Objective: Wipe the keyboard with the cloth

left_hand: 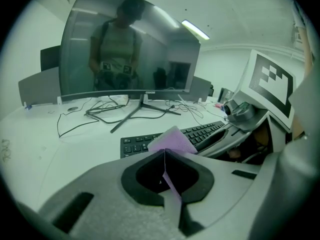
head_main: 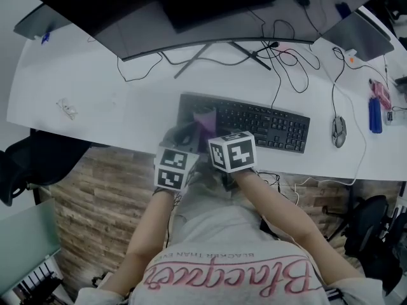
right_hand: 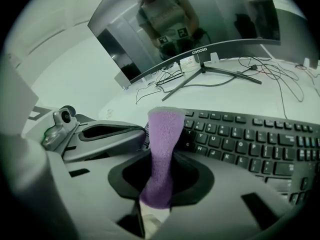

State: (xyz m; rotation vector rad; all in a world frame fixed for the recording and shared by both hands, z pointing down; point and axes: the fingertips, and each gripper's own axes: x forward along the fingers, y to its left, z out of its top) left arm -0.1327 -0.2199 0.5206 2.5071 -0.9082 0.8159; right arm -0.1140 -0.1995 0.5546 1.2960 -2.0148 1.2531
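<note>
A white tabletop (head_main: 82,100) carries a curved monitor (head_main: 191,24) and a black keyboard (head_main: 270,126), whose left end is hidden under both tongs. The left tongs (left_hand: 165,159) pinch a thin edge of the purple cloth (right_hand: 162,134). The right tongs (right_hand: 159,181) clamp its bunched middle. Whether the cloth touches the keys is unclear.

head view overhead, gripper views low — keyboard (head_main: 273,127) shared

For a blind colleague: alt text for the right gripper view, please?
The right gripper is shut on a purple cloth that stands up before a black keyboard on a white desk. The left gripper is beside it, a curved monitor behind.
</note>
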